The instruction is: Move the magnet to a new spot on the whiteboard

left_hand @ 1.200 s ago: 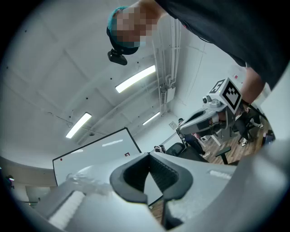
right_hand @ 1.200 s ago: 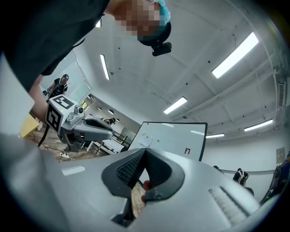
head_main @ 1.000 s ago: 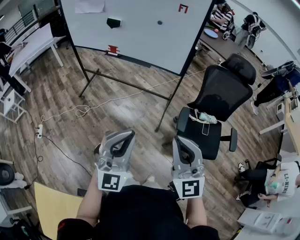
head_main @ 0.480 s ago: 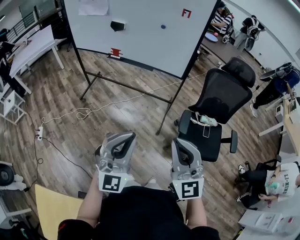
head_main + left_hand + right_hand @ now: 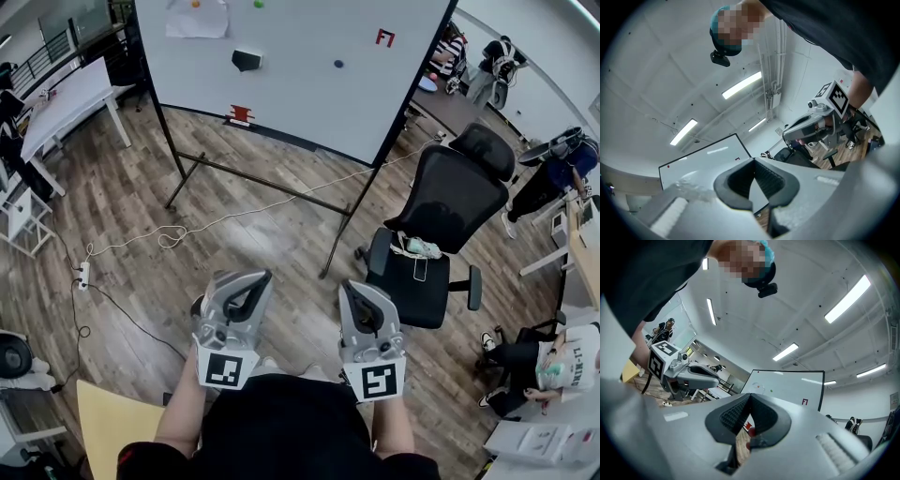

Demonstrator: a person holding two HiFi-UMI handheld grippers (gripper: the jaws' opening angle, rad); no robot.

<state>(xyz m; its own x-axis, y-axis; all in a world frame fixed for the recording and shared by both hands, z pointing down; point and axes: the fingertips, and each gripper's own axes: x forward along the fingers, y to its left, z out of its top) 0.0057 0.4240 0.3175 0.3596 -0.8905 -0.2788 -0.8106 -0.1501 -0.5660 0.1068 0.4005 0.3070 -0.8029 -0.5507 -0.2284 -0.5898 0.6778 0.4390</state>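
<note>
Both left gripper (image 5: 251, 277) and right gripper (image 5: 355, 287), jaws together, face the whiteboard (image 5: 300, 42).

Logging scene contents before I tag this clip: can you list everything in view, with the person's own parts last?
whiteboard: one, white with a black frame, on a stand far ahead
blue magnet: one, blue, board's right half
green magnet: one, green, top of the board
orange magnet: one, orange, at the paper sheet's top
paper sheet: one, white, board's upper left
eraser: one, black, left of the blue magnet
office chair: one, black, right of the board
cable: one, white, on the wooden floor
table: one, white, far left
people: several, right edge
left gripper: one, grey, jaws shut, empty
right gripper: one, grey, jaws shut, empty
</note>
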